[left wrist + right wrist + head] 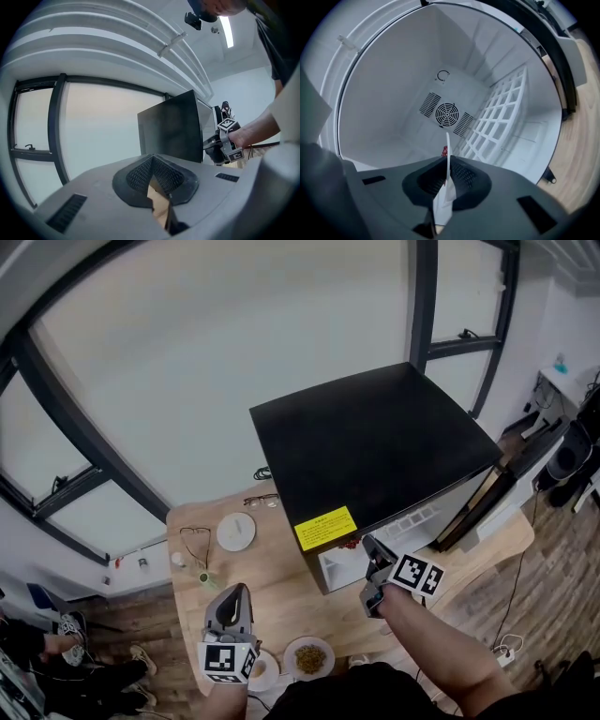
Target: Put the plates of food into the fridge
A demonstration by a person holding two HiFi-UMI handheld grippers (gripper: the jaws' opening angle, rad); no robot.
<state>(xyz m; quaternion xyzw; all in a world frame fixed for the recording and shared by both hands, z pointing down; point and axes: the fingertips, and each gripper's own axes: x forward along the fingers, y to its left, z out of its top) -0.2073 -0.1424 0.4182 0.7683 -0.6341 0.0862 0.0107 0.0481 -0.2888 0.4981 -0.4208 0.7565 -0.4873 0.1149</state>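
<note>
The black fridge stands on the wooden table with its door swung open to the right. My right gripper reaches into the opening, shut on the rim of a white plate seen edge-on, with a bit of red food on it. Ahead of it are the white fridge interior and a wire shelf. My left gripper hovers over the table's near left, shut and holding nothing. A plate of brown food and a second plate, partly hidden by the left gripper, sit near the front edge.
An empty white dish, two pairs of glasses and a small green item lie on the table's left part. A large window wall stands behind. The left gripper view shows the fridge and my right gripper.
</note>
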